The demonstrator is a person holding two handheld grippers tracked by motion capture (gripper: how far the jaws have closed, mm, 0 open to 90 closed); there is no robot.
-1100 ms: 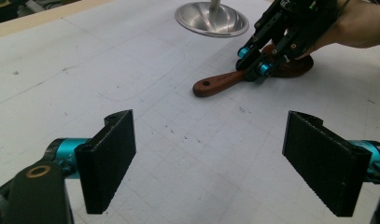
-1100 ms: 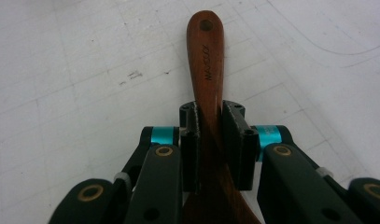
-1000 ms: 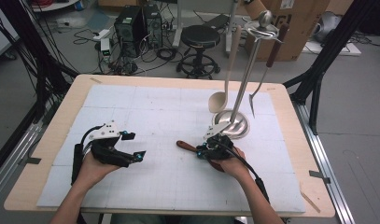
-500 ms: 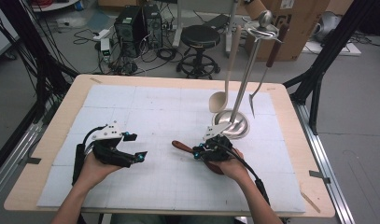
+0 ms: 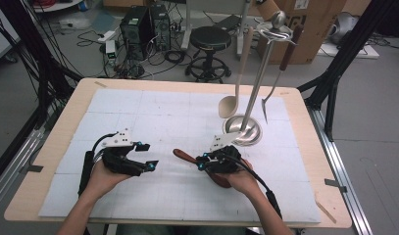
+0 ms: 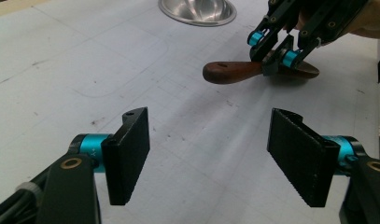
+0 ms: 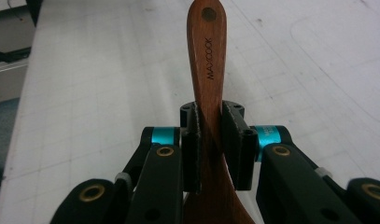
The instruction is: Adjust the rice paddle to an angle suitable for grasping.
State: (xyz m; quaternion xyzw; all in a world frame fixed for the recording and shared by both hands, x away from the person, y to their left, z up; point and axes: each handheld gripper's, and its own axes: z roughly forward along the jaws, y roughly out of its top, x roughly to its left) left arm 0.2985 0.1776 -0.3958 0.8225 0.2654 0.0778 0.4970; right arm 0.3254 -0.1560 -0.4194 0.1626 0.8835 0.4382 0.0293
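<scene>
A: What's the biggest thing here?

B: The table [image 5: 305, 105], across the middle of the high view, with a white mat [image 5: 153, 110] over most of it.

A: And on it?

B: A steel stand [image 5: 243, 131], right of centre. A pale spoon [image 5: 231, 100] and a fork [image 5: 273, 93] hang from its top.

A: The grippers?

B: Both in the lower half. The left gripper [image 5: 145, 155], lower left, has its jaws apart with nothing between them, though they have just been closing. In the left gripper view the pads [image 6: 129, 154] stand over bare mat.

A: The right one?

B: The right gripper [image 5: 201, 162], lower centre, is clenched on a wooden spatula [image 5: 185, 155]. In the right gripper view the pads [image 7: 234, 140] press the handle from both sides.

A: Where's the spatula exactly?

B: Just below the stand's base, its handle end pointing left toward the left gripper, well apart from it. The blade end is under the right hand [image 5: 241, 178].
</scene>
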